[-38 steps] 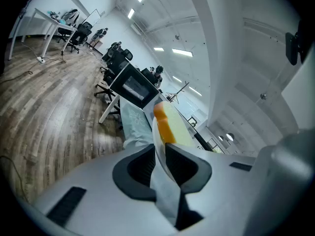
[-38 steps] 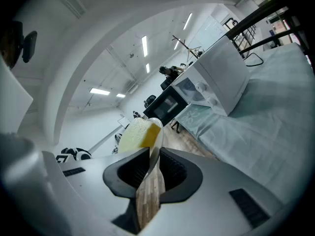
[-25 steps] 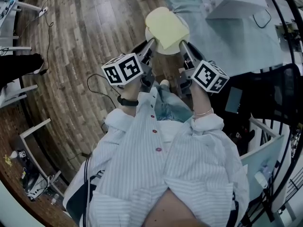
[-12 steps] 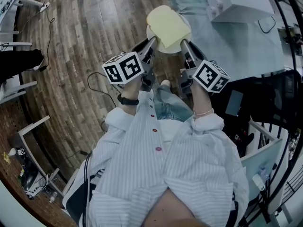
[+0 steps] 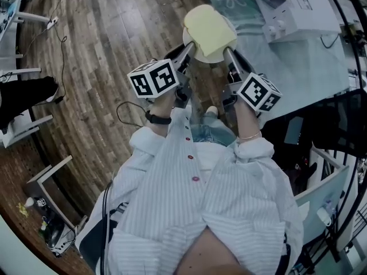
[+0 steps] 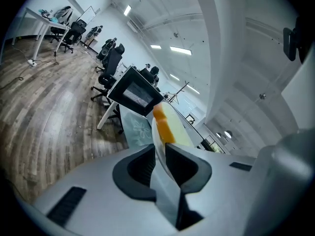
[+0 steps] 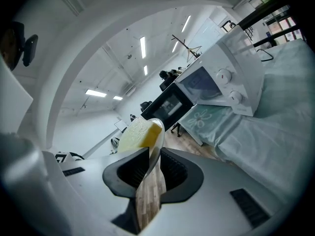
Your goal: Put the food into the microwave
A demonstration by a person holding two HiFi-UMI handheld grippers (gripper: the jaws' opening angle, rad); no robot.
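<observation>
The food (image 5: 209, 30), a thick pale-yellow slab with a darker orange-yellow edge, lies on a white plate (image 5: 199, 54) held between the two grippers, out in front of the person and above the wooden floor (image 5: 103, 50).

The left gripper (image 5: 188, 49) grips the plate's left rim. In the left gripper view its jaws (image 6: 158, 154) are drawn almost together, with only the thin rim of the plate (image 6: 156, 132) pinched between the dark pads. The food (image 6: 165, 124) rises just beyond the jaw tips.

The right gripper (image 5: 228, 53) grips the opposite rim in the same way. In the right gripper view its jaws (image 7: 153, 161) are closed onto the edge of the plate (image 7: 156, 141), and the food (image 7: 140, 132) lies just past them on their left side.

Further right, ahead of the right gripper and well apart from the plate, the white microwave (image 5: 292, 4) stands on a table covered with a pale green cloth (image 5: 298, 62). The right gripper view shows the microwave (image 7: 216, 87) with its window and two knobs facing the gripper.
</observation>
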